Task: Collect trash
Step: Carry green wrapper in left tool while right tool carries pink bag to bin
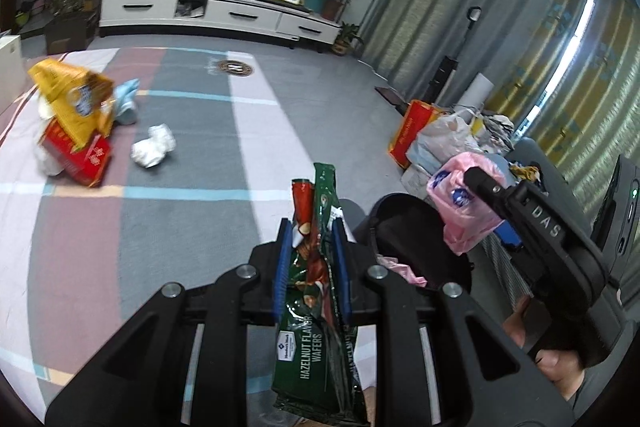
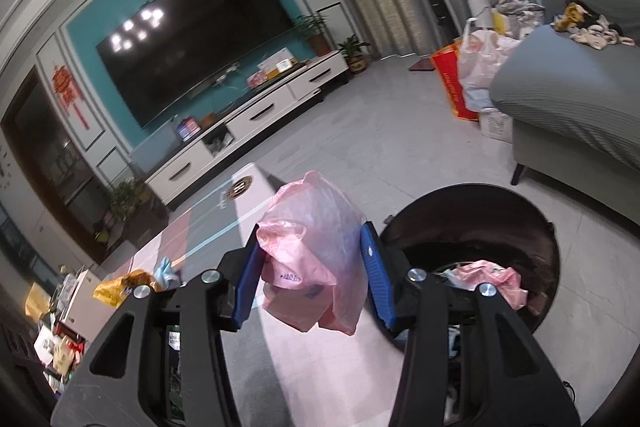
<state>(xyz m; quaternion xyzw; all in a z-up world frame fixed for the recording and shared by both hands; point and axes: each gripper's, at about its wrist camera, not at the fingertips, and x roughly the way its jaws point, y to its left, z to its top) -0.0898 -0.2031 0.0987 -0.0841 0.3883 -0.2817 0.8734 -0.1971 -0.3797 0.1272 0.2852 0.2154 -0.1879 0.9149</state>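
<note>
The left gripper (image 1: 312,259) has its jaws clenched on a green wafer wrapper (image 1: 316,307), low in the middle of the left wrist view. The right gripper (image 2: 316,269) grasps a crumpled pink plastic bag (image 2: 316,259) at the centre of its view, beside the black trash bin (image 2: 480,211) at lower right. The bin already seems to hold some pink plastic, though its inside is dim. Still left on the patterned cloth (image 1: 192,195), at the left of the left wrist view: a yellow bag (image 1: 72,103), a red box (image 1: 80,159), a blue scrap (image 1: 126,101) and a white paper wad (image 1: 154,145). Roughly midway, I judge.
</note>
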